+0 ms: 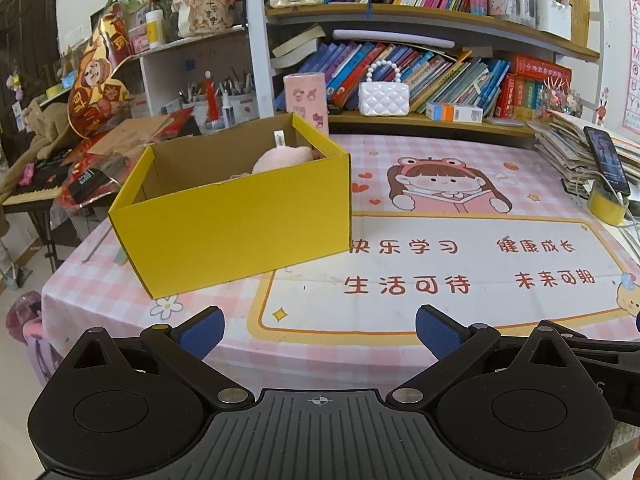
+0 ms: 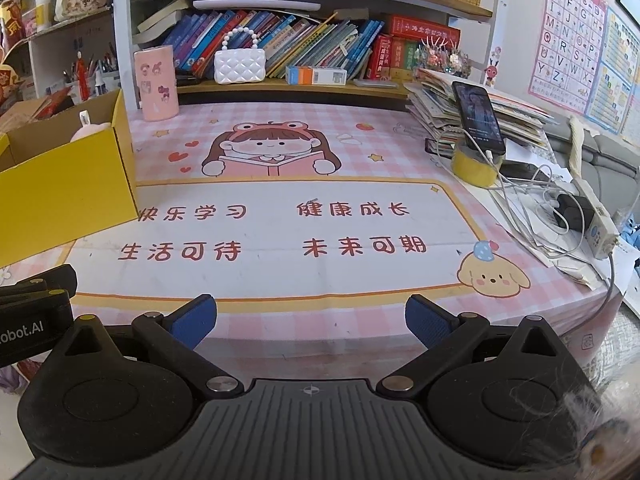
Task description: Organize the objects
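A yellow cardboard box (image 1: 240,220) stands open on the left of the pink checked table mat (image 1: 440,264). Inside it lies a pink plush toy (image 1: 280,158) with a white tag, partly hidden by the box wall. In the right wrist view the same box (image 2: 68,188) is at the left edge, with the plush toy (image 2: 90,130) peeking over its rim. My left gripper (image 1: 318,330) hangs open over the table's near edge, right of the box, holding nothing. My right gripper (image 2: 311,320) is open too, above the mat's front edge, with nothing between its fingers.
A pink cylinder holder (image 2: 156,84) and a white quilted handbag (image 2: 239,65) stand at the back by the bookshelf. A phone (image 2: 478,118) leans on a yellow tape roll (image 2: 474,168) at the right, beside stacked papers, cables and a power strip (image 2: 592,216). Clutter lies left of the box.
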